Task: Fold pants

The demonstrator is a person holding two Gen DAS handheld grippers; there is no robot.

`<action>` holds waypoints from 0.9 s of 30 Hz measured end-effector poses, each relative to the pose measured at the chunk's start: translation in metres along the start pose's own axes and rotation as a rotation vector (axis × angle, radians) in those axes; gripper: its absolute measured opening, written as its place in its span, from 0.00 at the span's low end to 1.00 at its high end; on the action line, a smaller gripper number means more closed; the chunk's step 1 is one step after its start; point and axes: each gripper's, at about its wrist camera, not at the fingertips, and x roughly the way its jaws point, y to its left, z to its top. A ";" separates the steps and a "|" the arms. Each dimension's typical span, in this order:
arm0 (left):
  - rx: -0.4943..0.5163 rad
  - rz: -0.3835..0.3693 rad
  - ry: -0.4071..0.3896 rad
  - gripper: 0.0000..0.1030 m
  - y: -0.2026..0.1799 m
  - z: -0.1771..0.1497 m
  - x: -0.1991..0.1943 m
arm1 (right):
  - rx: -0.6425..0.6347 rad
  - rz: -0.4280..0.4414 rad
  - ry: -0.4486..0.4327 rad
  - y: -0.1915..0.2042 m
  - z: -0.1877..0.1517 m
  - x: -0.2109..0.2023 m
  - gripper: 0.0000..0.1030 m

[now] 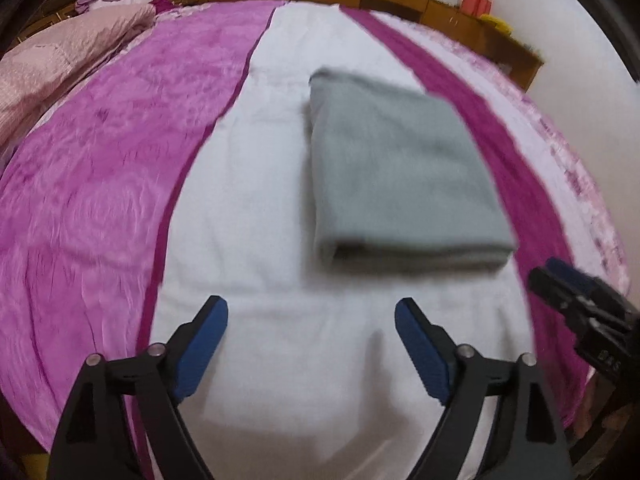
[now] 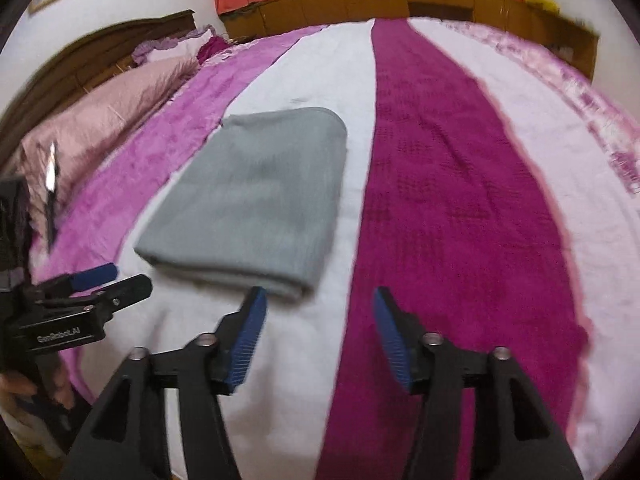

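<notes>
The grey pants (image 1: 400, 176) lie folded into a flat rectangle on the white stripe of the bedspread; they also show in the right wrist view (image 2: 256, 200). My left gripper (image 1: 311, 308) is open and empty, held above the bed just short of the pants' near edge. It also shows at the left of the right wrist view (image 2: 116, 280). My right gripper (image 2: 320, 300) is open and empty, near the pants' near right corner. It shows at the right edge of the left wrist view (image 1: 560, 276).
The bedspread (image 2: 460, 200) has pink, white and magenta stripes. A pink quilt (image 1: 60, 68) and pillows lie at the far left by the headboard. A wooden cabinet (image 2: 380, 0) runs along the far side under a window with curtains.
</notes>
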 end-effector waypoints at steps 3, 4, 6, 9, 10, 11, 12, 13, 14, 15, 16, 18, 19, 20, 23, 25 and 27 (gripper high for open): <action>-0.013 0.042 0.026 0.87 0.000 -0.016 0.009 | -0.024 -0.101 0.041 0.000 -0.020 0.008 0.63; -0.007 0.048 0.020 0.88 -0.002 -0.020 0.011 | -0.022 -0.111 0.054 0.000 -0.023 0.013 0.63; 0.027 0.070 0.003 0.88 -0.007 -0.024 0.010 | 0.010 -0.110 0.068 -0.005 -0.034 0.020 0.64; 0.029 0.088 0.010 0.89 -0.010 -0.025 0.012 | 0.051 -0.095 0.048 -0.009 -0.036 0.020 0.67; 0.025 0.087 0.009 0.89 -0.010 -0.025 0.012 | 0.054 -0.094 0.054 -0.009 -0.034 0.021 0.69; 0.021 0.085 0.009 0.89 -0.010 -0.026 0.013 | 0.052 -0.094 0.058 -0.008 -0.034 0.022 0.71; 0.019 0.083 0.009 0.89 -0.009 -0.026 0.013 | 0.047 -0.096 0.060 -0.007 -0.033 0.023 0.74; 0.018 0.083 0.008 0.90 -0.009 -0.025 0.013 | 0.040 -0.099 0.055 -0.005 -0.034 0.025 0.77; 0.018 0.082 0.008 0.90 -0.010 -0.025 0.013 | 0.030 -0.103 0.044 -0.002 -0.036 0.026 0.78; 0.018 0.081 0.007 0.90 -0.009 -0.025 0.014 | 0.021 -0.107 0.035 -0.001 -0.038 0.027 0.81; 0.017 0.081 0.005 0.90 -0.009 -0.025 0.014 | 0.007 -0.114 0.023 0.002 -0.040 0.028 0.83; 0.017 0.078 0.000 0.91 -0.009 -0.025 0.015 | -0.022 -0.129 -0.007 0.006 -0.043 0.030 0.85; 0.018 0.077 -0.002 0.92 -0.009 -0.026 0.016 | -0.026 -0.130 -0.023 0.007 -0.045 0.031 0.86; 0.019 0.078 -0.004 0.92 -0.009 -0.026 0.016 | -0.026 -0.128 -0.034 0.006 -0.045 0.031 0.87; 0.025 0.082 -0.009 0.92 -0.010 -0.027 0.017 | -0.029 -0.129 -0.055 0.007 -0.047 0.032 0.88; 0.024 0.081 -0.009 0.93 -0.010 -0.027 0.017 | -0.037 -0.138 -0.062 0.009 -0.047 0.033 0.89; 0.024 0.081 -0.008 0.93 -0.010 -0.027 0.017 | -0.040 -0.142 -0.066 0.010 -0.047 0.034 0.89</action>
